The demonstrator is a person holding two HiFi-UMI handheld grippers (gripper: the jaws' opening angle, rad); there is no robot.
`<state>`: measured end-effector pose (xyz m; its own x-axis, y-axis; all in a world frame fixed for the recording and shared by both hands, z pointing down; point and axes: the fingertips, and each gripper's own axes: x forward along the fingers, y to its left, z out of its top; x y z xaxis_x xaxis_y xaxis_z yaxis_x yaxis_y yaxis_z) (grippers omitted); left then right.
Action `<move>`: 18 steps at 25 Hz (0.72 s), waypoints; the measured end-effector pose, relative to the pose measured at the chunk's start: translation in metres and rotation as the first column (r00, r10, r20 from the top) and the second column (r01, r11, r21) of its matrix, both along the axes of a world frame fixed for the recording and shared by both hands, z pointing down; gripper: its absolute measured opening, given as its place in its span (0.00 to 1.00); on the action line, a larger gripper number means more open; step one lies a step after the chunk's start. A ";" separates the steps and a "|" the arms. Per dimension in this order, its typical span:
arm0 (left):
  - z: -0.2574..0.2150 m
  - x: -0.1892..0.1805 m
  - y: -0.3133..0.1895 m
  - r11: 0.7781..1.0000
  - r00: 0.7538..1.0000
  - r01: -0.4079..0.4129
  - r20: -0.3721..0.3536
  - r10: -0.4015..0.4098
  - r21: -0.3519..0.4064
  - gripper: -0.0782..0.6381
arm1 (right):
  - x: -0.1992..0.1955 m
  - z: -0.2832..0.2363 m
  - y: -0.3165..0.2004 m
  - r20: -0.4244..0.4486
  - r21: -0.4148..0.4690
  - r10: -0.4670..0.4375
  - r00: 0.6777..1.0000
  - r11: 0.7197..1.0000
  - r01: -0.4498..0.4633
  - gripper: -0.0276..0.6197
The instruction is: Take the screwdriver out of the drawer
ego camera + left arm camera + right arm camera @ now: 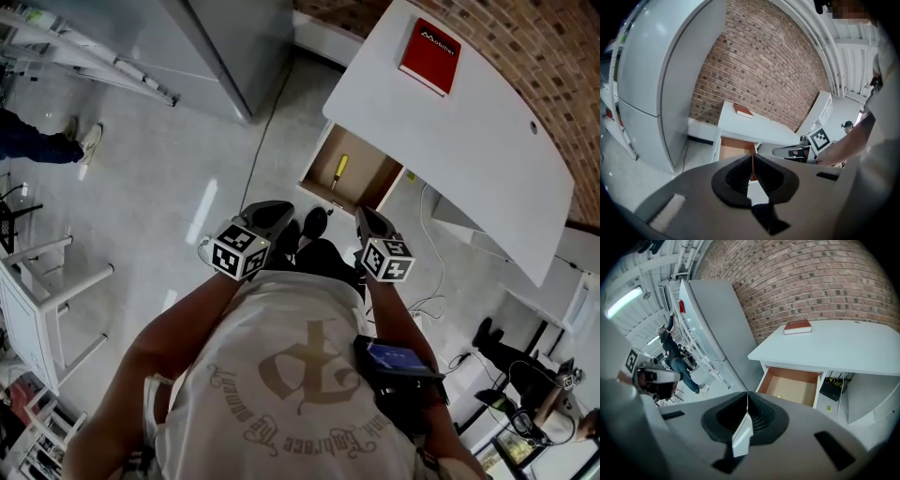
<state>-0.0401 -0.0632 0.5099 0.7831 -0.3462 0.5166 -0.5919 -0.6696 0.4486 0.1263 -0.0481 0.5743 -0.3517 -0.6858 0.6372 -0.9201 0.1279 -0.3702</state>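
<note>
A yellow-handled screwdriver [340,169] lies in the open wooden drawer [364,178] under the white desk [469,141]. In the right gripper view only its yellow tip [779,397] shows inside the drawer [792,385]. Both grippers hang in the air short of the drawer, apart from it. My left gripper [274,217] is shut and empty; in its own view the jaws [752,171] meet. My right gripper [367,223] is shut with nothing held, its jaws [746,404] pressed together.
A red book [429,56] lies on the desk top. A tall grey cabinet [225,47] stands left of the desk by a brick wall [525,37]. Cables [427,305] trail on the floor at the right. A white frame [42,291] and a person's legs [42,145] are at far left.
</note>
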 end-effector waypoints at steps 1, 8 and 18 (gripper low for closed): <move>0.001 0.001 0.000 1.000 1.000 0.004 0.001 -0.004 -0.004 0.13 | 0.000 0.004 0.000 0.002 -0.012 -0.007 1.000 1.000 0.007 0.05; 0.014 0.005 0.008 0.999 1.000 0.002 0.010 -0.002 -0.033 0.13 | -0.006 0.034 -0.013 -0.004 -0.065 -0.051 0.999 0.997 0.051 0.05; 0.034 -0.003 0.005 0.997 0.999 0.048 0.022 -0.047 -0.063 0.13 | -0.011 0.068 -0.039 0.005 -0.111 -0.068 0.998 0.992 0.068 0.05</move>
<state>-0.0428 -0.0581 0.5436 0.7555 -0.3489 0.5545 -0.6320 -0.6109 0.4768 0.1157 -0.0868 0.6424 -0.3961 -0.5855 0.7073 -0.9102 0.1486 -0.3866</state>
